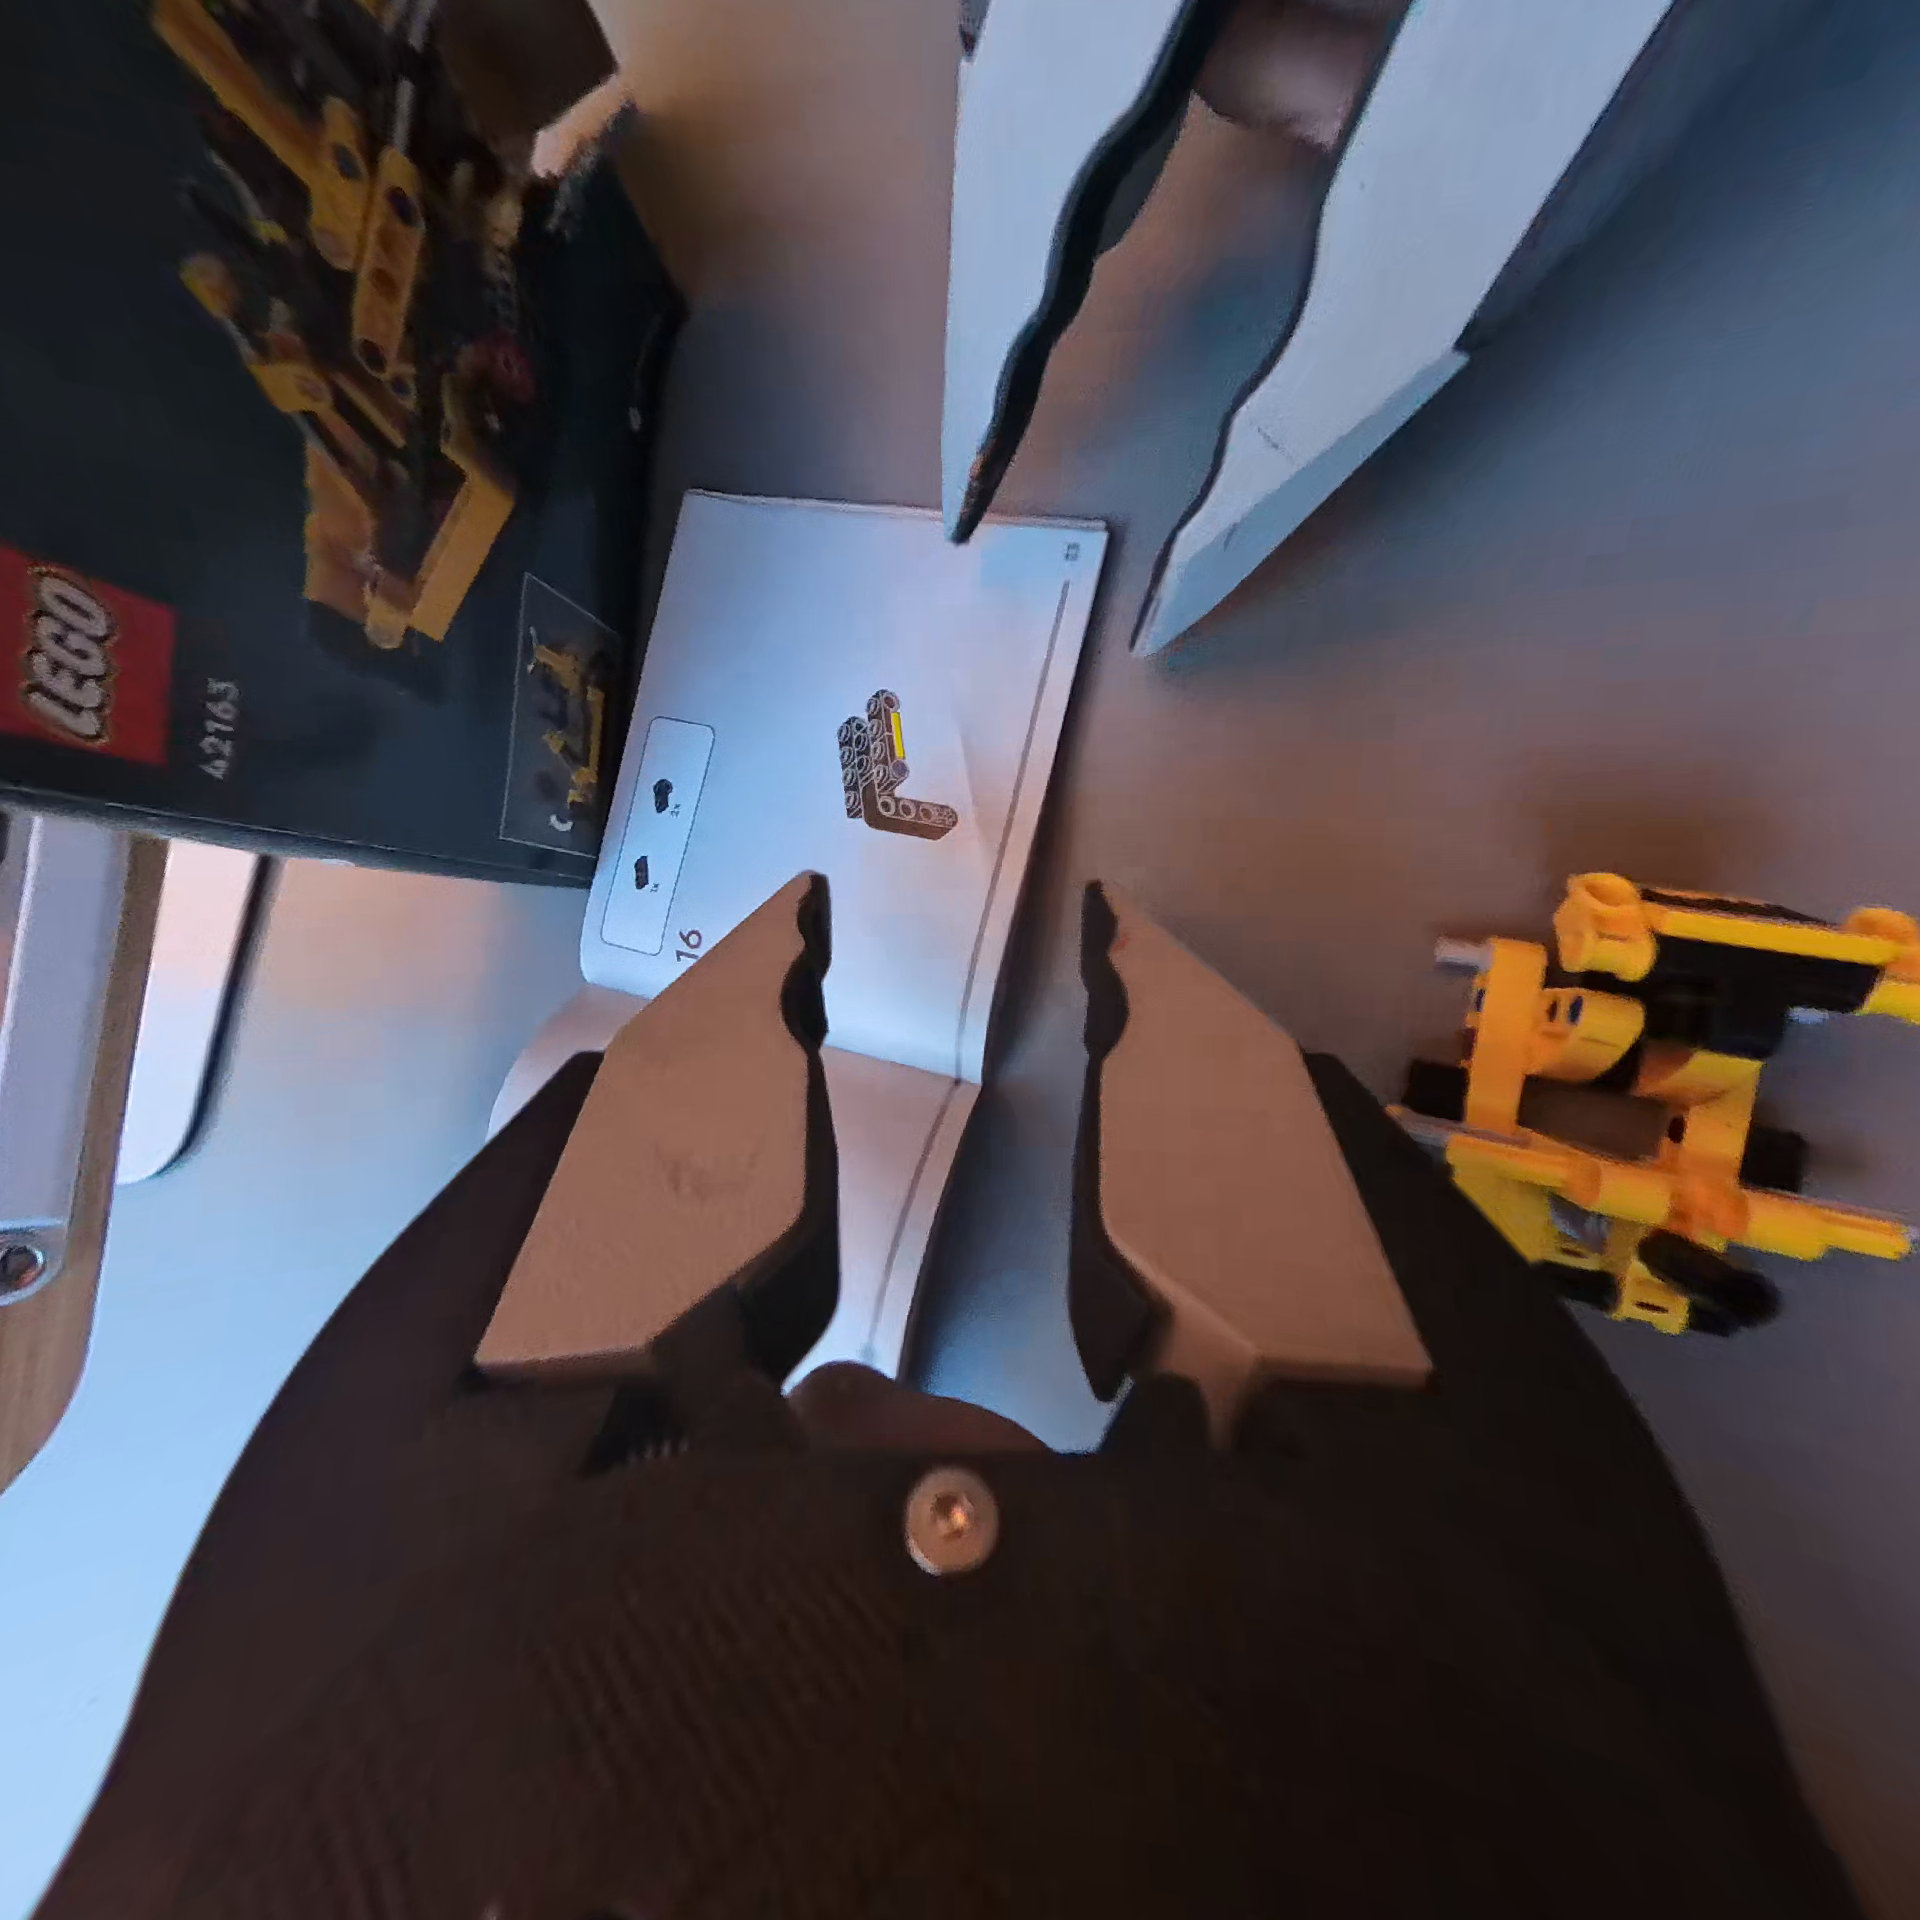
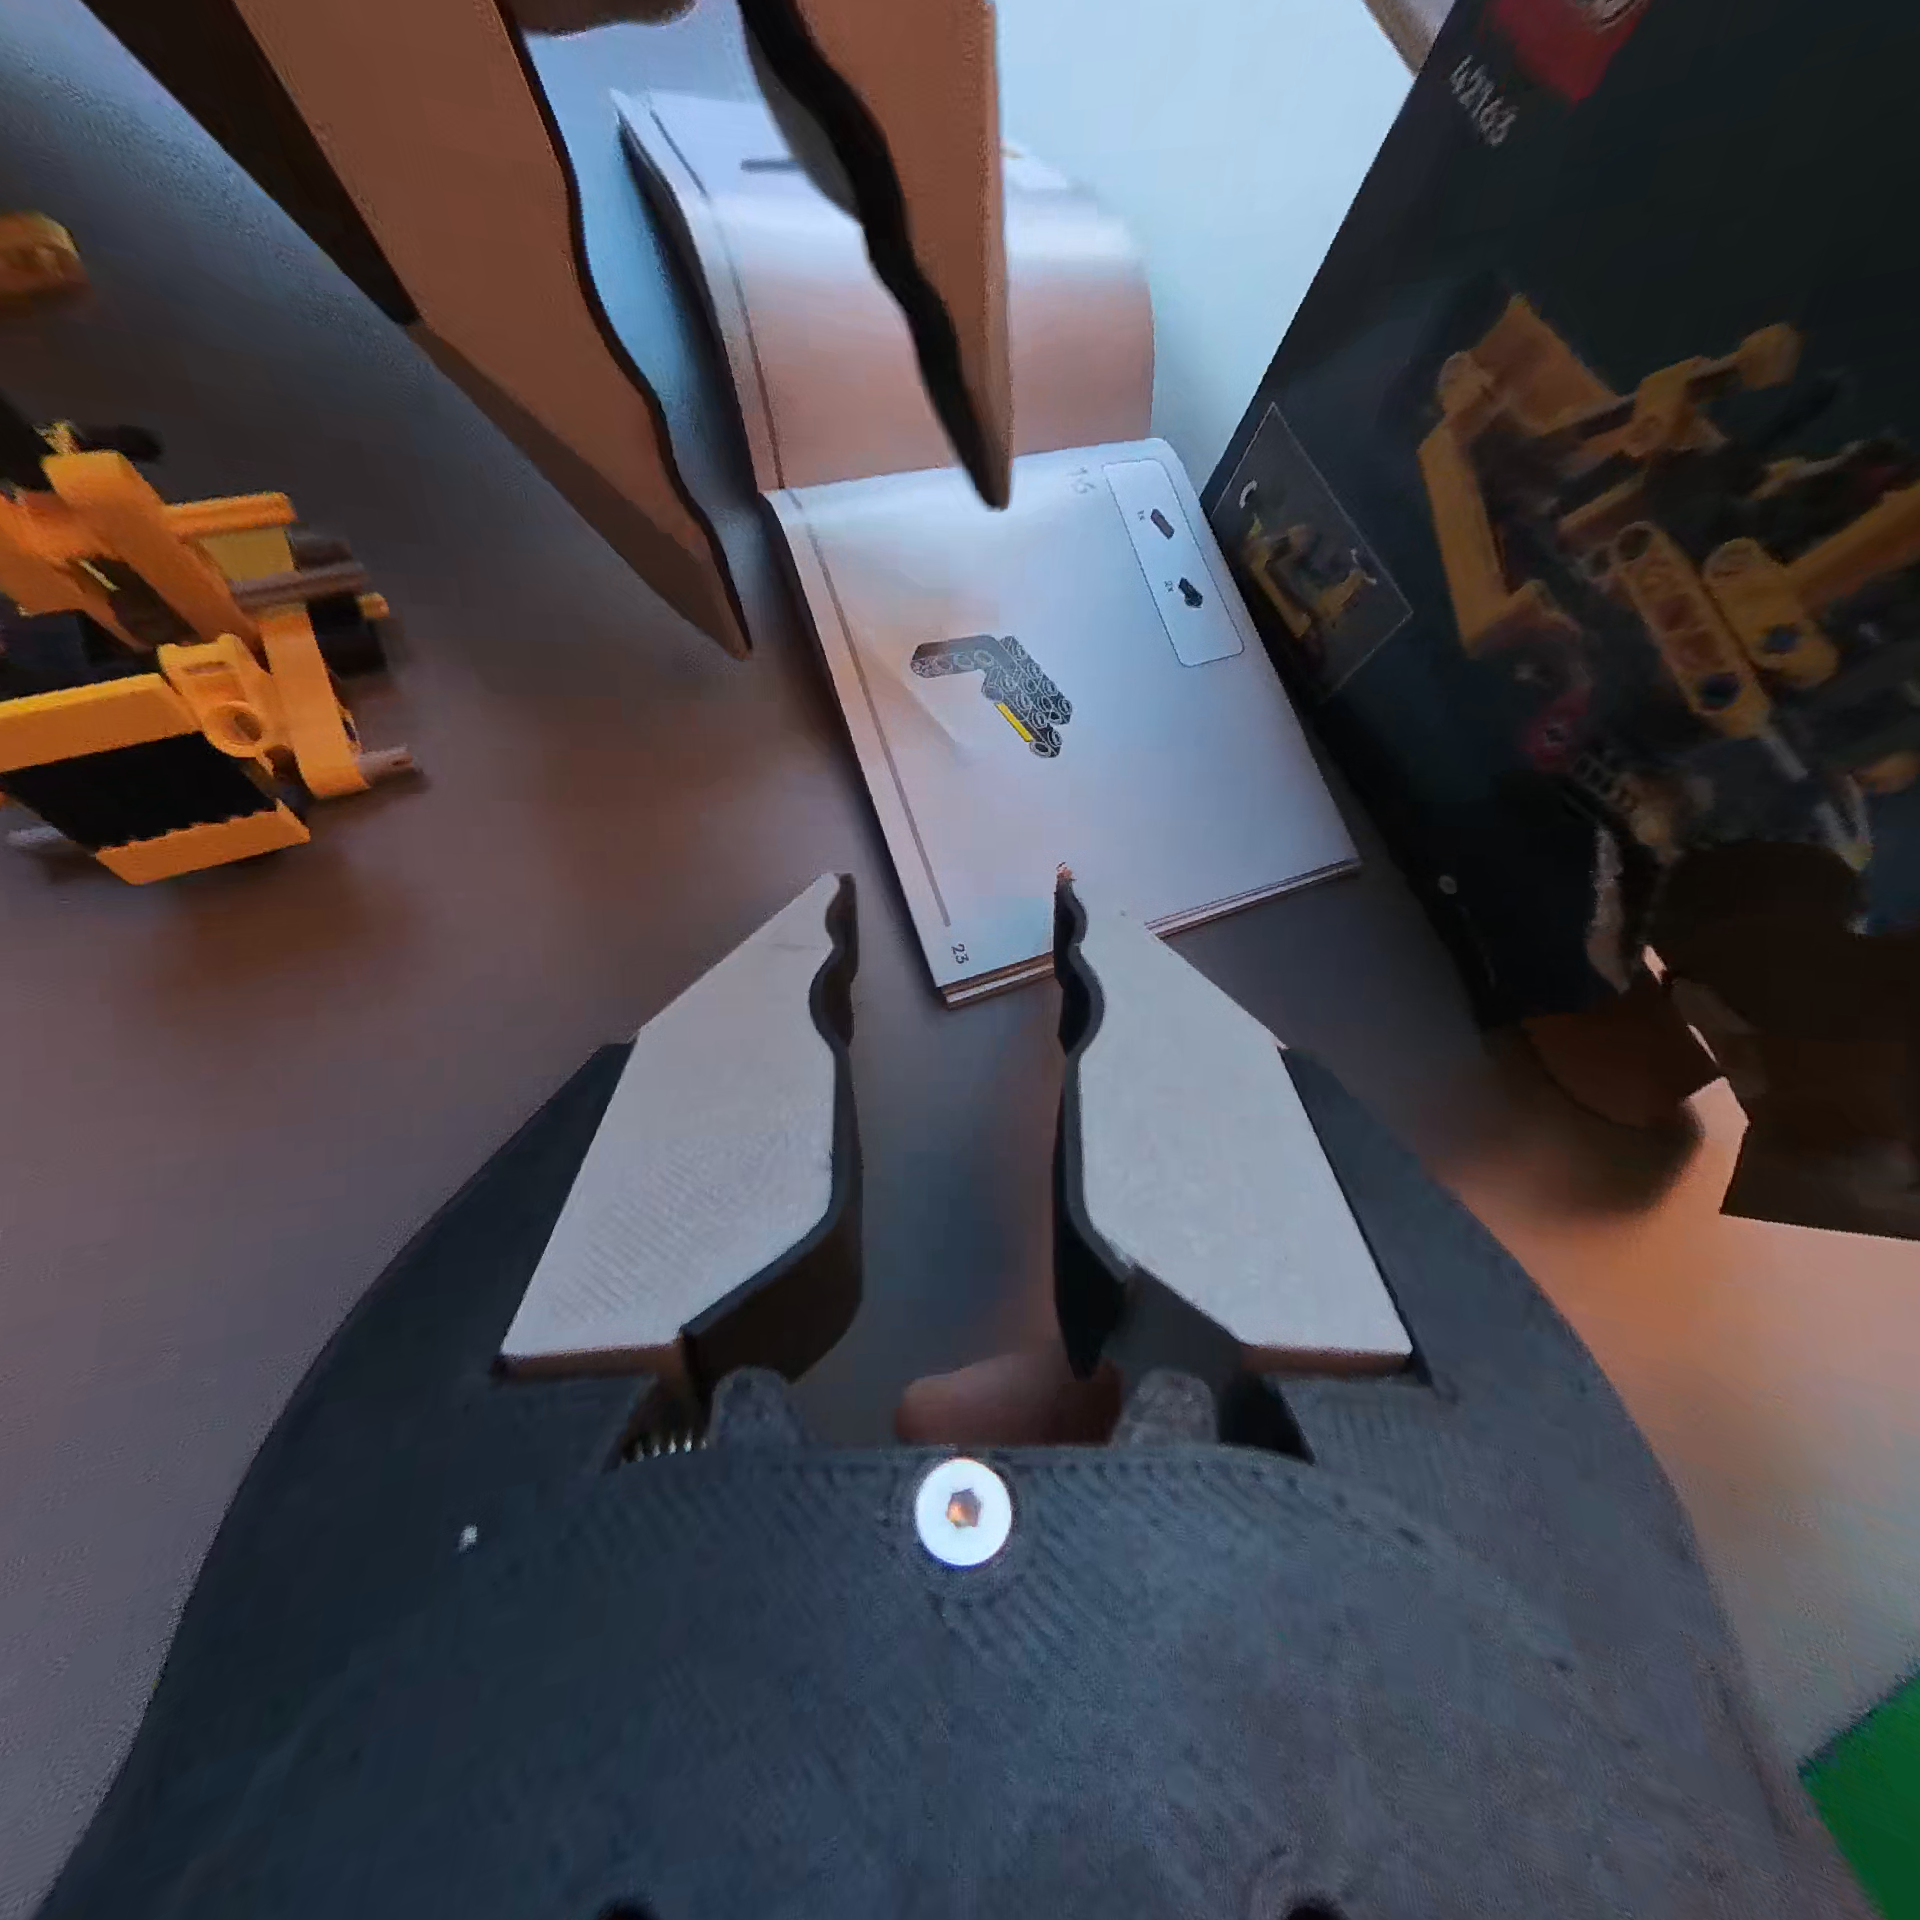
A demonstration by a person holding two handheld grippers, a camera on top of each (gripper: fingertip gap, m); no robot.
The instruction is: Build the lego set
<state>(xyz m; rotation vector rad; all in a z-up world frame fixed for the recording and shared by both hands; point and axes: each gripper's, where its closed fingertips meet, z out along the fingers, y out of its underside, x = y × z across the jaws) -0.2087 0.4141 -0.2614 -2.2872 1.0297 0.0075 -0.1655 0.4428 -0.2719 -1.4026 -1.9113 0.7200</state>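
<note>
An open instruction booklet [image 1: 852, 748] lies on the dark table between both grippers; it also shows in the right wrist view [image 2: 1049, 727]. My left gripper [image 1: 951, 904] is open and empty, its tips over the booklet's near edge. My right gripper [image 2: 951, 894] is open and empty at the booklet's opposite edge; it shows from the far side in the left wrist view [image 1: 1049, 582]. The left gripper shows from the far side in the right wrist view [image 2: 862, 571]. A partly built yellow and black model [image 1: 1621, 1101] sits right of the left gripper and also shows in the right wrist view [image 2: 166, 686].
The dark set box [image 1: 291, 436] with a yellow machine pictured on it stands left of the booklet; in the right wrist view [image 2: 1621, 582] it is on the right. A small yellow piece [image 2: 36, 255] lies at the far left. A green patch [image 2: 1870, 1808] shows at the lower right. Across from one pair of fingers to the other is roughly 6 cm. The left tips stand about 15 cm off the small yellow piece [image 2: 36, 255].
</note>
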